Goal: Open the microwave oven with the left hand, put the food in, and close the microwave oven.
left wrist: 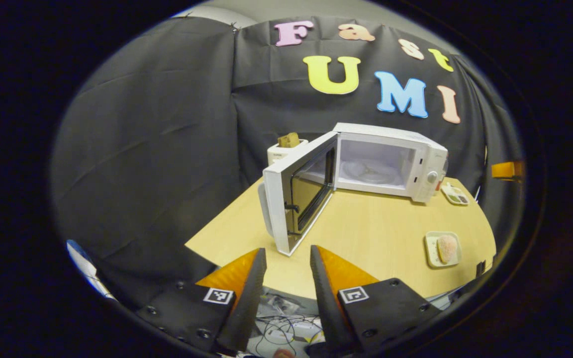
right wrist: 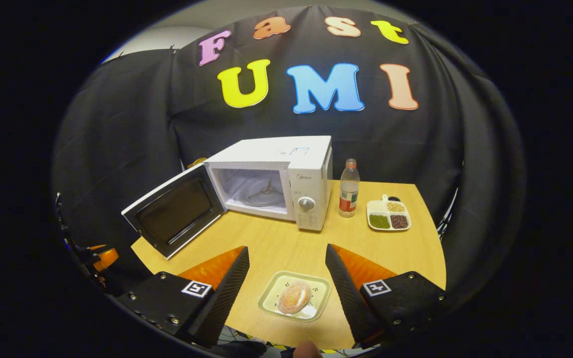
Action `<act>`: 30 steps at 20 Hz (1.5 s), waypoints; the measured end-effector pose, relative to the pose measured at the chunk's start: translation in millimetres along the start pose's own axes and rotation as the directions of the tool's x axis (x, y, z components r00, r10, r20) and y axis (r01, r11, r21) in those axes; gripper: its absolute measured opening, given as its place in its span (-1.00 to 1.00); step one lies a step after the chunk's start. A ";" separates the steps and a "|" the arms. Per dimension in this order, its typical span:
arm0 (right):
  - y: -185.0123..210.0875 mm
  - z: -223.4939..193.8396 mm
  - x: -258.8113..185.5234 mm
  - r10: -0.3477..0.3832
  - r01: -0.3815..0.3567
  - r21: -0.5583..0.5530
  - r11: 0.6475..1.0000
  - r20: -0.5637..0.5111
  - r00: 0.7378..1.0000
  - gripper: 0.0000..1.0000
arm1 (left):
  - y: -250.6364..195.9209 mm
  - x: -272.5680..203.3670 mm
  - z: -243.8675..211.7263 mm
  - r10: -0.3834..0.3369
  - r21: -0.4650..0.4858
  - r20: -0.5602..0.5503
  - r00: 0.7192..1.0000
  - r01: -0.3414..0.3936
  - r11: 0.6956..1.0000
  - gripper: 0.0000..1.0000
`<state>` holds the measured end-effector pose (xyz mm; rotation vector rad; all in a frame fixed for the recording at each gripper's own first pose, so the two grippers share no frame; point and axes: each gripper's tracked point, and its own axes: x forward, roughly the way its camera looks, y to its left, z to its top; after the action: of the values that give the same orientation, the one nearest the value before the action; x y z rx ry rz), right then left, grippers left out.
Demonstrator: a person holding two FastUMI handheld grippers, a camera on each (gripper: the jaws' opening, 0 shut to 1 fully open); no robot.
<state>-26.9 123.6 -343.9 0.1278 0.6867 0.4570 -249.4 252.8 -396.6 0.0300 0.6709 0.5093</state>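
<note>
- The microwave oven [right wrist: 271,181] stands on the far part of the worktop [right wrist: 286,248], against the booth's black cloth wall. Its door [right wrist: 174,211] is swung fully open to the left, and the cavity shows an empty glass turntable [right wrist: 261,191].
- In the left gripper view the same door [left wrist: 299,191] stands edge-on just beyond the left gripper [left wrist: 288,258], with the open cavity behind it.
- The food, a round sugared bun [right wrist: 294,297], lies on a small pale square plate [right wrist: 271,298] at the near edge of the worktop, well apart from the oven.
- The right gripper [right wrist: 286,258] hangs above that plate; its jaws are released and spread wide, one finger on either side of the plate, touching nothing.
- The left gripper sits at the near left edge of the worktop; its jaws are likewise released, with a clear gap between them and nothing held.
- In the left gripper view the plate with the bun [left wrist: 447,247] lies far to the right on the worktop.
- A clear bottle [right wrist: 349,189] with a red cap stands just right of the oven.
- A divided tray [right wrist: 389,215] holding green, tan and dark grains lies right of the bottle.
- A white toaster [left wrist: 284,149] with a slice of bread in it stands behind the open door.
- Loose cables [left wrist: 286,328] lie on the floor below the near edge of the worktop.
</note>
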 end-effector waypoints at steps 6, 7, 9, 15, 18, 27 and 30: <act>-9.1 -77.8 51.0 0.033 -0.037 -0.023 0.999 -0.134 0.990 0.89 | 7.0 -66.3 44.0 0.146 -0.045 0.070 0.987 -0.143 0.989 0.73; -12.1 -92.7 58.2 0.028 -0.033 -0.024 0.999 -0.164 0.986 0.89 | 6.2 -74.0 54.9 0.162 -0.065 0.087 0.983 -0.156 0.986 0.82; -14.4 -122.6 70.2 0.022 -0.028 -0.024 0.999 -0.218 0.976 0.89 | 5.0 -91.6 79.0 0.186 -0.097 0.127 0.974 -0.175 0.980 0.85; -24.6 -168.8 95.1 -0.038 0.034 -0.018 0.999 -0.332 0.943 0.89 | -4.8 -128.7 153.9 0.202 -0.152 0.264 0.943 -0.166 0.974 0.87; -22.3 -182.5 102.6 -0.061 0.065 0.001 0.998 -0.361 0.930 0.90 | -11.8 -130.7 192.1 0.168 -0.104 0.342 0.925 -0.140 0.985 0.90; -20.9 -201.5 111.5 -0.159 0.176 0.004 0.984 -0.410 0.898 0.43 | -34.3 -128.7 234.2 -0.028 0.038 0.454 0.891 0.012 0.999 0.89; -19.7 -203.8 110.6 -0.164 0.211 0.059 0.976 -0.443 0.882 0.21 | -22.7 -129.4 233.3 -0.060 0.028 0.476 0.877 0.053 0.998 0.89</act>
<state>-74.4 148.4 -570.3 0.0558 1.1560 0.2604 -185.2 204.6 -141.2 0.1450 0.1881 0.4180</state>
